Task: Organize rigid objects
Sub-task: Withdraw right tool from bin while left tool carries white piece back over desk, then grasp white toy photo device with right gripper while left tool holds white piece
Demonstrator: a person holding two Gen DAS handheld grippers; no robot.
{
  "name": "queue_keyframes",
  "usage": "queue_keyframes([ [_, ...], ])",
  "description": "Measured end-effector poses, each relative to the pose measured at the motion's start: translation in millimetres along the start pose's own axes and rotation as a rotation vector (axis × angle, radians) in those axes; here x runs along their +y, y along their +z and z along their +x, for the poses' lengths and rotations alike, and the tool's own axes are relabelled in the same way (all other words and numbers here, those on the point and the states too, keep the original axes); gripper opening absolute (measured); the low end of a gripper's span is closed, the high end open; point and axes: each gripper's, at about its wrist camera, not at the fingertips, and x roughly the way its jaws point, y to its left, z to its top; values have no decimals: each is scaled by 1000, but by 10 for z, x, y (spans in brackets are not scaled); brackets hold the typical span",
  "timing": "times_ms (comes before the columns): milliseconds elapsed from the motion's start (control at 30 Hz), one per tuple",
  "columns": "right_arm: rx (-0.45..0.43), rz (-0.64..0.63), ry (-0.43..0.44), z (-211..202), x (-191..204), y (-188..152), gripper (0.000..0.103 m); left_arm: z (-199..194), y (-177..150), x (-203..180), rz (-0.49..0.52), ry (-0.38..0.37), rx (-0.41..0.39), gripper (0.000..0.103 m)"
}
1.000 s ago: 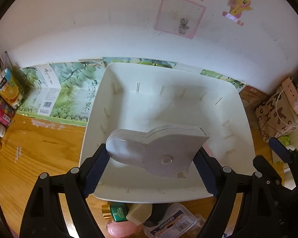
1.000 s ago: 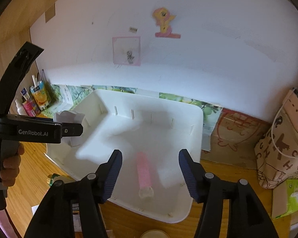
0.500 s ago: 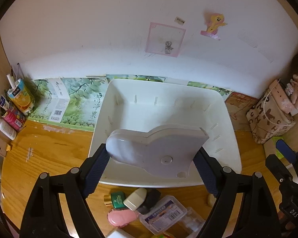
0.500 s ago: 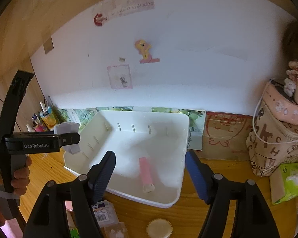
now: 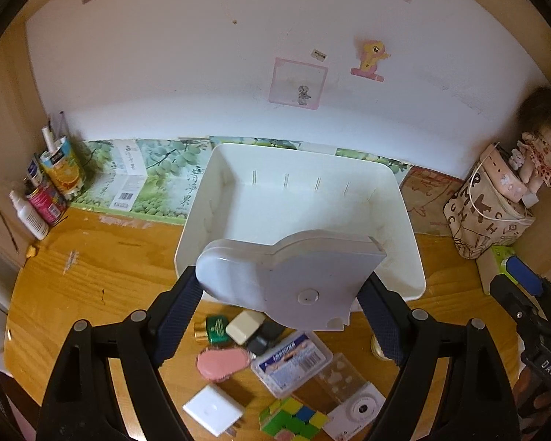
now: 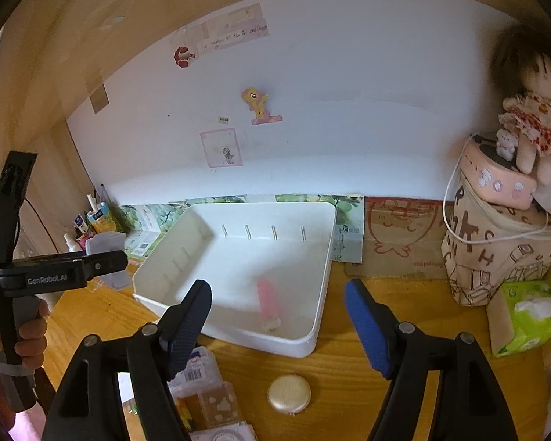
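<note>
Grey plastic dispenser (image 5: 290,279), flat and fan-shaped, fills the centre of the left wrist frame, clamped between the pads of the left gripper (image 5: 281,310). Its long axis runs left to right across the fingers, rounded end at left, and it overlaps the near rim of the white bin (image 5: 411,242) behind it. That makes the left hand the nearer one for dropping it in.

In the right wrist frame, the right gripper (image 6: 277,325) holds nothing; its jaws have just been widening and stand well apart. The bin, centre frame, holds 1 pink stick (image 6: 268,303) lying lengthwise, towards its near right corner. A gold compact (image 6: 289,393) sits on the desk (image 6: 349,360) at lower centre, just beyond the fingertips.
</note>
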Motion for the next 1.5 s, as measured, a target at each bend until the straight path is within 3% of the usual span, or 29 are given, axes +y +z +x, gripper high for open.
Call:
queue_keyframes([
  [400, 72, -57, 72, -94, 14, -376, 76, -231, -527, 100, -77, 83, 36, 86],
  [700, 114, -99, 101, -114, 77, -632, 76, -237, -925, 236, -149, 141, 124, 86],
  [1033, 169, -165, 109, -120, 214, -991, 76, -157, -1245, 398, -278, 146, 246, 86],
  [1167, 209, -215, 106, -75, 265, -1164, 76, -112, -1351, 451, -285, 175, 299, 86],
  [1333, 254, -269, 111, -24, 325, -1388, 76, -11, -1458, 477, -311, 156, 382, 86],
  [1500, 290, -309, 129, 27, 393, -1551, 76, 95, -1506, 399, -269, 169, 435, 86],
])
